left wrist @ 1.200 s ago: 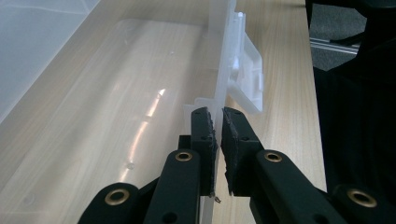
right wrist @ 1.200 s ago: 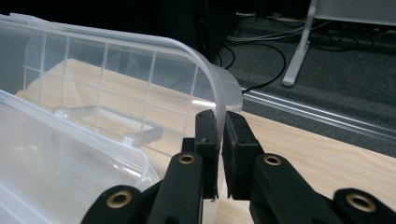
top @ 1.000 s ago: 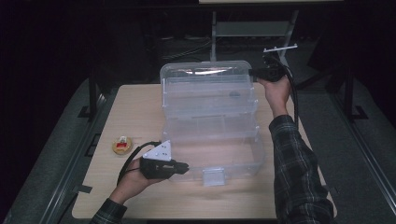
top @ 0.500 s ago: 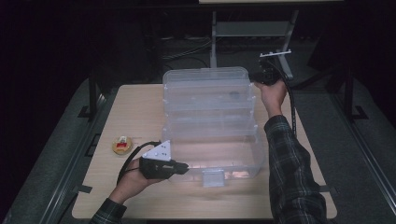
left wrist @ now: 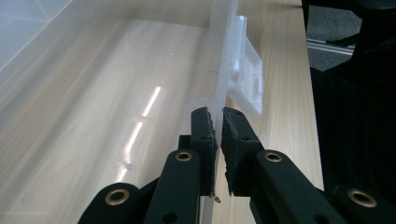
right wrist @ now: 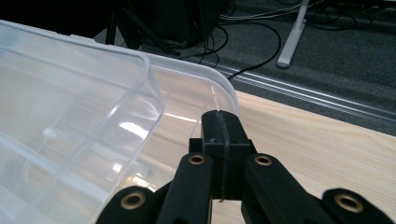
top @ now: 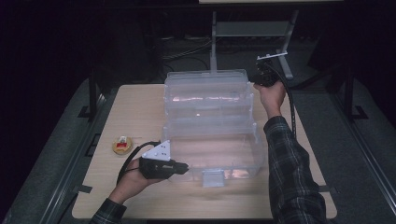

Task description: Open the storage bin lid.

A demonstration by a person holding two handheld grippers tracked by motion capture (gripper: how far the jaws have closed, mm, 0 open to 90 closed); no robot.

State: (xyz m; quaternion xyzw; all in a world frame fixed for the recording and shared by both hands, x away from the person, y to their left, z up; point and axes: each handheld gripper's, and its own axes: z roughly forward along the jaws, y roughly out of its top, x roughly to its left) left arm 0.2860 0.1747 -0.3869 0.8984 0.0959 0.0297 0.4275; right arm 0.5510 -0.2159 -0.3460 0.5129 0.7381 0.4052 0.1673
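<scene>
The clear lid (top: 205, 86) has swung farther back, its rim pinched between your right gripper (right wrist: 221, 128), while your left gripper (left wrist: 215, 126) clamps the box's front wall (left wrist: 223, 56).

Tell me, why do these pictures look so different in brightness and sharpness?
High view: dim, dark surroundings, lit pale wooden table, clear plastic tiered box hazy. Left gripper view: bright, streaky glare on the box floor. Right gripper view: sharp, small highlights on the box's curved rim.

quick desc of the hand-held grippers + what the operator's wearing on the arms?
Both hand-held grippers, left and right, are black with brass-coloured pivot rivets and flat black pads. Each carries a grey three-cornered plate and trails a black cable. The sleeves are dark plaid.
</scene>
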